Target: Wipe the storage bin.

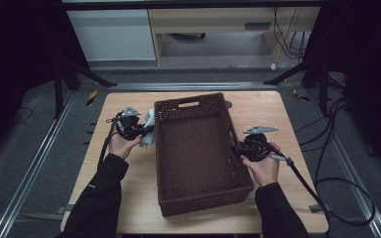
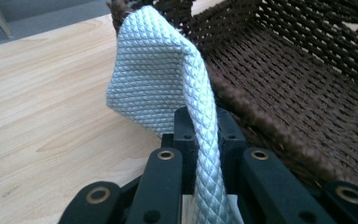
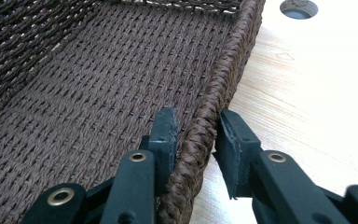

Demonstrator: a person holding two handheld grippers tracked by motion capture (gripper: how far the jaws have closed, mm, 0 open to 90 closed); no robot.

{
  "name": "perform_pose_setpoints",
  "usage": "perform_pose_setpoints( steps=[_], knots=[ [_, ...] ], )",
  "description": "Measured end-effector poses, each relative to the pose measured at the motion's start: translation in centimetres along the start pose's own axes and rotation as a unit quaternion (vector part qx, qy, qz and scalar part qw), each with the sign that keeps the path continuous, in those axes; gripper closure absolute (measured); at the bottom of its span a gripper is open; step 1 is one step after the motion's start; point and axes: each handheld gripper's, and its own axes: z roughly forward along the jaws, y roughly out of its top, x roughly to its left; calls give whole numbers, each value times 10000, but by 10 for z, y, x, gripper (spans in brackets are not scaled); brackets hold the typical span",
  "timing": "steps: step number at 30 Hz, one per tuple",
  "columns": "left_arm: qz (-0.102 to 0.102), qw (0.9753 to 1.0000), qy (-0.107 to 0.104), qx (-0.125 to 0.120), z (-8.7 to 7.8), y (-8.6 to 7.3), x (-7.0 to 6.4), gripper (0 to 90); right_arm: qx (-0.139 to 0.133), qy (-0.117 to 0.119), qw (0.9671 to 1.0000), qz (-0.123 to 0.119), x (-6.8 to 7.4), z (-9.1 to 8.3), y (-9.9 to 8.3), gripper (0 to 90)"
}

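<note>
- Both forearms enter from the bottom of the high view in black long sleeves; a small pale mark sits on the sleeve at lower left.
- The left gripper (image 1: 146,133), left of centre, has a black body with a grey three-cornered plate on top and a black cable looping off it.
- The right gripper (image 1: 236,148), right of centre, has the same grey plate; its black cable trails to the lower right.
- In both gripper views, the black jaw links carry brass-ringed rivets and dark screws.
</note>
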Motion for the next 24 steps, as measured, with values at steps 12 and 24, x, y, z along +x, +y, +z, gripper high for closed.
perform_pose_setpoints(
  steps=[12,24],
  knots=[
    [-1,9964,-152,835,34,-44,-6,816,-3,-15,10000,-25,0,0,0,689],
    [82,9998,-100,122,-7,-15,-11,816,-56,-36,10000,11,-1,2,1,692]
  ],
)
